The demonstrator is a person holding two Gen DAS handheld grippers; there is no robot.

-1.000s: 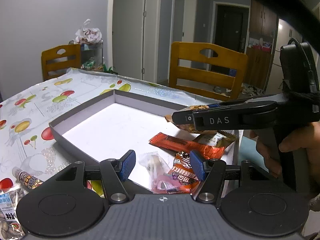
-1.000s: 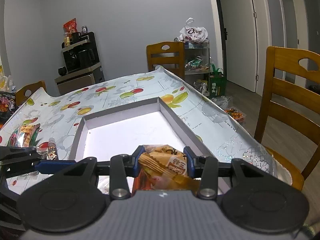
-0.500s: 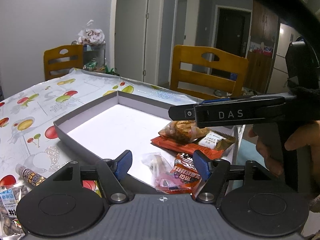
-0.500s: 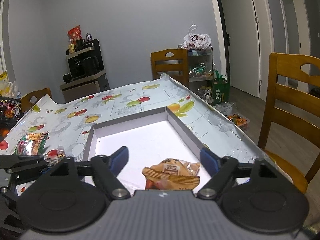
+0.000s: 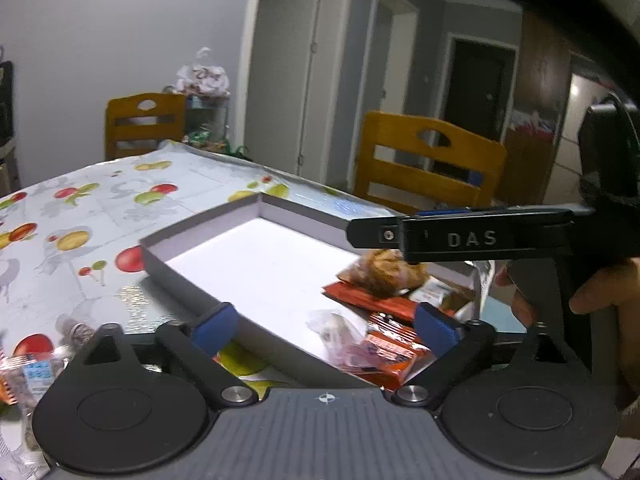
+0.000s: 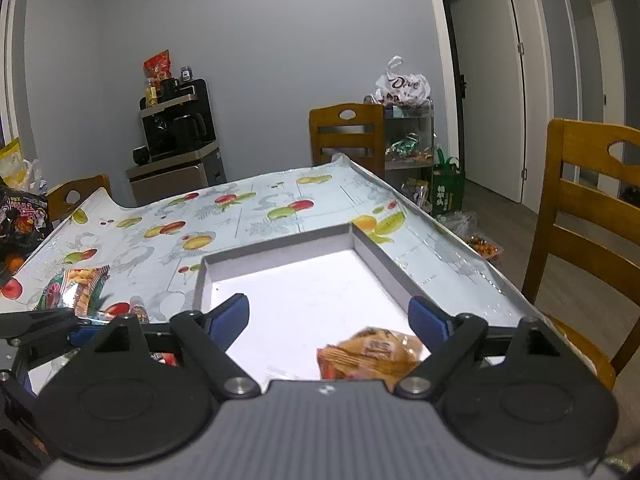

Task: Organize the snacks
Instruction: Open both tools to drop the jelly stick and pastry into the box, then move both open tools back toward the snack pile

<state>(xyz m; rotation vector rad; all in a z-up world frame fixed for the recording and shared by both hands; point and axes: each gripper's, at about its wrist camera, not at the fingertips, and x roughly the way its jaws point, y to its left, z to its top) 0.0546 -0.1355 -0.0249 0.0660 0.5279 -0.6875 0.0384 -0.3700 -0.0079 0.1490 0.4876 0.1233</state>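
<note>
- My right gripper (image 6: 328, 316): jaws have just been opening, now wide. The yellow snack pack (image 6: 374, 354) lies loose on the tray floor between them; pads are off it.
- My left gripper (image 5: 324, 320): jaws have also just been opening, now wide, nothing gripped. It sits over the near corner of the tray (image 5: 192, 276), above a clear candy bag (image 5: 340, 332) and an orange wrapper (image 5: 394, 354).
- Done, by my read: a small pile in the tray's near corner, namely the yellow pack, a long red bar (image 5: 372, 300), the clear bag, the orange wrapper and a darker pack partly hidden behind them. The rest of the tray floor is bare.
- Left to do: a peanut bag (image 6: 82, 286) and a small tube (image 6: 138, 308) lie on the tablecloth (image 6: 240, 216) left of the tray. A further packet (image 5: 28, 376) is at the left view's edge, blurred.
- Roughly half done, I'd say.
- In the way: in the left view the right gripper's body (image 5: 480, 236) crosses over the pile, so the two tools crowd each other there. The tray wall stands between the loose snacks and the floor.
- Around: wooden chairs (image 6: 592, 208), a shelf cart with a white bag (image 6: 402, 86), and a coffee machine (image 6: 176, 128) on a cabinet.
</note>
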